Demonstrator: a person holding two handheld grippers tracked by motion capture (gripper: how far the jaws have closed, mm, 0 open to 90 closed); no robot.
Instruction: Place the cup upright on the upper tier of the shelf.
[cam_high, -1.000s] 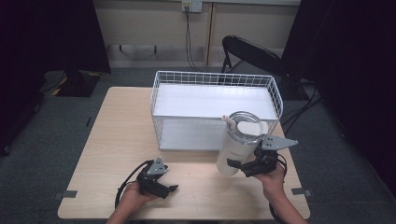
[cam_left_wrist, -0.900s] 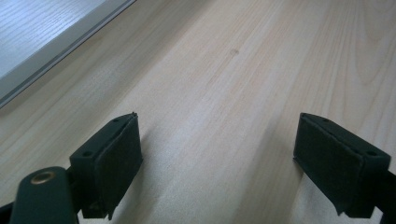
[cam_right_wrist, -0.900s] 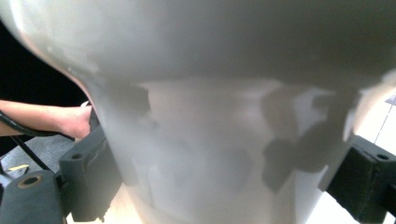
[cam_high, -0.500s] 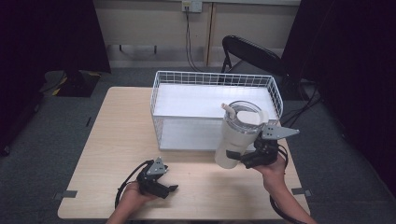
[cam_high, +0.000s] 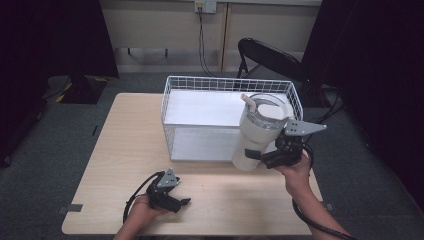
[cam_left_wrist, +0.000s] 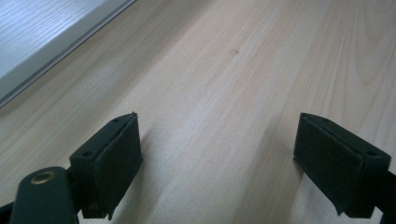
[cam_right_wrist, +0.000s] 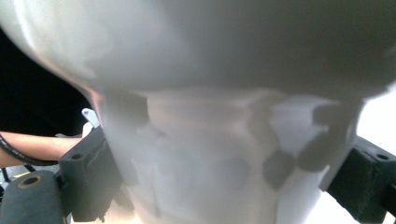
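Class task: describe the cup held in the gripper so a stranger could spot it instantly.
Find the white wire basket on the wooden table. At its front right corner, the right gripper holds a tall white tumbler off the table, the one thing with a clear lid and straw.

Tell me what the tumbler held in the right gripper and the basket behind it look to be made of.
Tumbler: a smooth, matte off-white body, likely coated metal or plastic; the look leaves it open. Its lid looks like clear plastic, with a pale straw through it. The right gripper has its jaws shut on the narrow base. Basket: thin white wire in a grid, probably coated steel, with a flat white floor.
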